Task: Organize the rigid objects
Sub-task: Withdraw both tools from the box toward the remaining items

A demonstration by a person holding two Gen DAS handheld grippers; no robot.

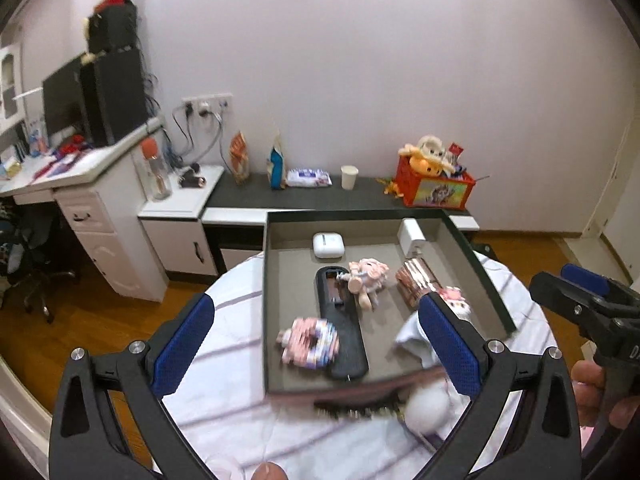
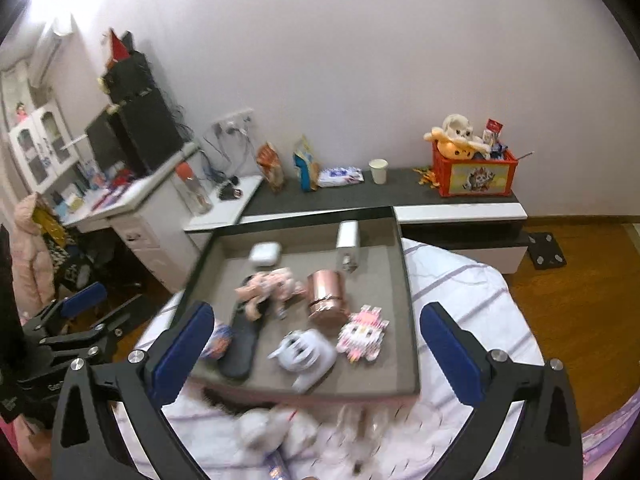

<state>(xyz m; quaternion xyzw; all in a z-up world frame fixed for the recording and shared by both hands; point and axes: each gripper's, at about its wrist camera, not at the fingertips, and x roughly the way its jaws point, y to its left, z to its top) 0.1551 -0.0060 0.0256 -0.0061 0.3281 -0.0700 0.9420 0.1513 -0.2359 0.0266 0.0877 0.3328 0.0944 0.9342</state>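
Observation:
A grey tray sits on a round table with a white striped cloth. In it lie a black remote, a white earbud case, a white charger, a pink figure, a rose-gold cylinder, a pink block toy and another block toy, and a white toy. My left gripper and right gripper are both open and empty above the tray's near side.
A dark hair clip and a white fluffy ball lie on the cloth before the tray. A low dark bench holds a red toy crate, a paper cup and snack bags. A white desk stands left.

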